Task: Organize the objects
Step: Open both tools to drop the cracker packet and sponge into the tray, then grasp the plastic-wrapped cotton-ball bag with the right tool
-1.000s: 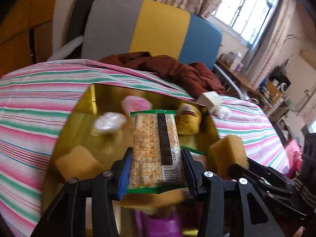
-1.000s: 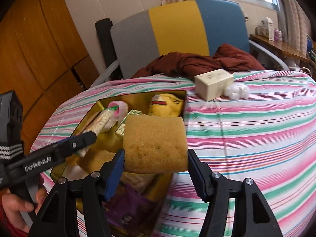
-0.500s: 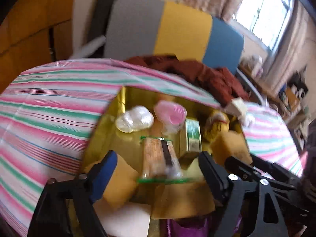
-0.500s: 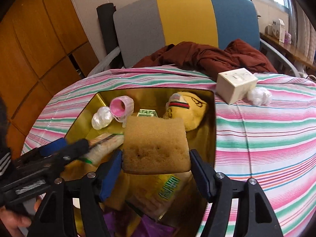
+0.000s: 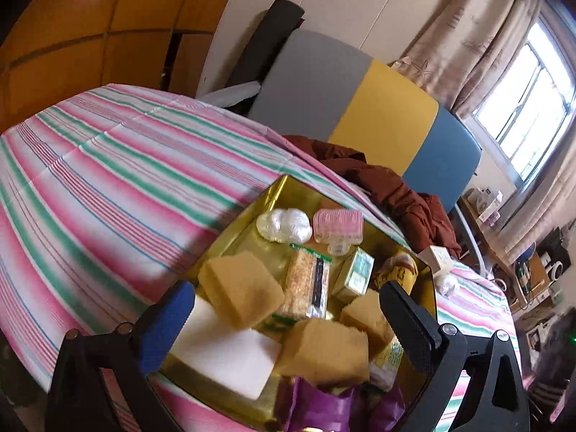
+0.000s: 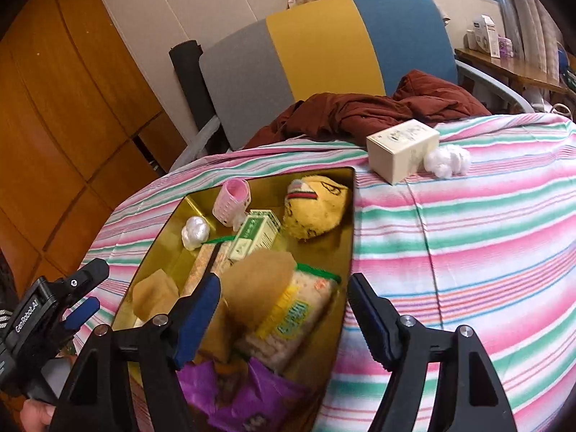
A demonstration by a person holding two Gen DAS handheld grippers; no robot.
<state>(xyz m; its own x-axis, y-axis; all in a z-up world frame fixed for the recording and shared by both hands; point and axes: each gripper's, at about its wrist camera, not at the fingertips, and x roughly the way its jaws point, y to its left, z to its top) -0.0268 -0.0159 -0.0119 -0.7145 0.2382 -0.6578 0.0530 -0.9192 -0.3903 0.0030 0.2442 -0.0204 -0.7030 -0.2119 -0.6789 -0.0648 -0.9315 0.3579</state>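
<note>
Left hand-held gripper (image 5: 288, 309): I have its jaws spread wide and opening further, pads pressing on nothing; it hangs over the near end of the gold tray (image 5: 230, 241).
Right hand-held gripper (image 6: 284, 309): jaws apart and opening; a tan sponge (image 6: 255, 288) sits between them, and I cannot tell whether it touches the left pad.
Gold tray: lies on the striped tabletop (image 6: 468, 252), left of centre, crowded from end to end.
Tray, far end: a white crumpled wad (image 5: 284, 225), a pink ribbed roller (image 5: 336, 225) and a yellow plush toy (image 6: 316, 212).
Tray, middle: a cracker packet (image 5: 307, 284) with green ends, beside it a small green-and-white carton (image 5: 354, 275).
Tray, near end: a second tan sponge (image 5: 241, 289) leaning on a white block (image 5: 223, 352), plus a purple wrapper (image 6: 237, 396) (partly hidden behind my grippers).
Outside the tray: a cream box (image 6: 401, 149) and a white cotton ball (image 6: 446, 160) just beside it, at the far right of the tabletop.
In the way: the sponges and wrapper fill the near end under both grippers.
Beyond the tabletop: a dark red garment (image 6: 378, 111) heaped before a chair back (image 6: 324, 43) in grey, yellow and blue.
</note>
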